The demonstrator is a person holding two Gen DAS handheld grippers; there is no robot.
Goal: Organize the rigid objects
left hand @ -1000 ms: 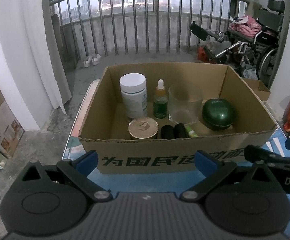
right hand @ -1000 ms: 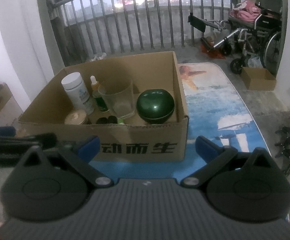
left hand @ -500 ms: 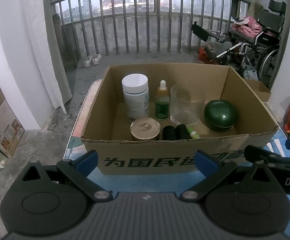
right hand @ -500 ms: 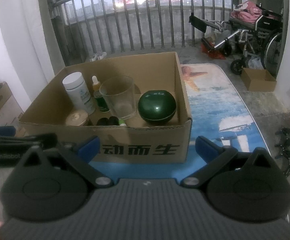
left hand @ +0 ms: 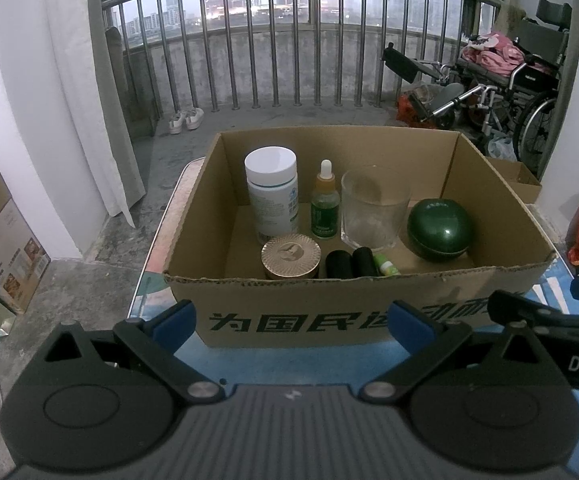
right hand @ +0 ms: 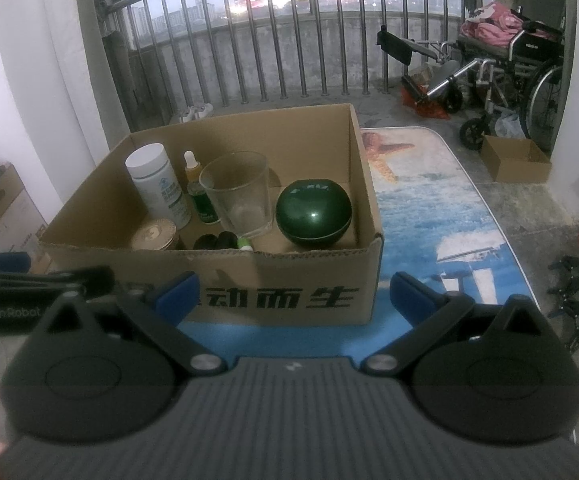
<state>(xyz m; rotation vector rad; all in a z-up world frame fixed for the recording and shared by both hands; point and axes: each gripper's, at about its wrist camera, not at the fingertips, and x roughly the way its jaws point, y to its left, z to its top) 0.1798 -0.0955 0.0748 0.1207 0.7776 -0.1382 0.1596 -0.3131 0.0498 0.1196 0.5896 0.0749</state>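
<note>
Left claw (left hand: 291, 316) wide, empty; right claw (right hand: 295, 290) wide, empty. Cardboard box (left hand: 329, 312) just ahead of both; green ball (right hand: 314, 213) inside.

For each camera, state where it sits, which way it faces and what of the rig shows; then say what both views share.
Left wrist: sits on the left hand-held gripper, open, facing the cardboard box head-on; the right hand-held gripper's side shows at the right edge.
Right wrist: sits on the right hand-held gripper, open, facing the box's right end and the printed mat; the left hand-held gripper shows at the left edge.
Shared: box, white bottle, dropper bottle, glass, green round case, railing, wheelchair.
</note>
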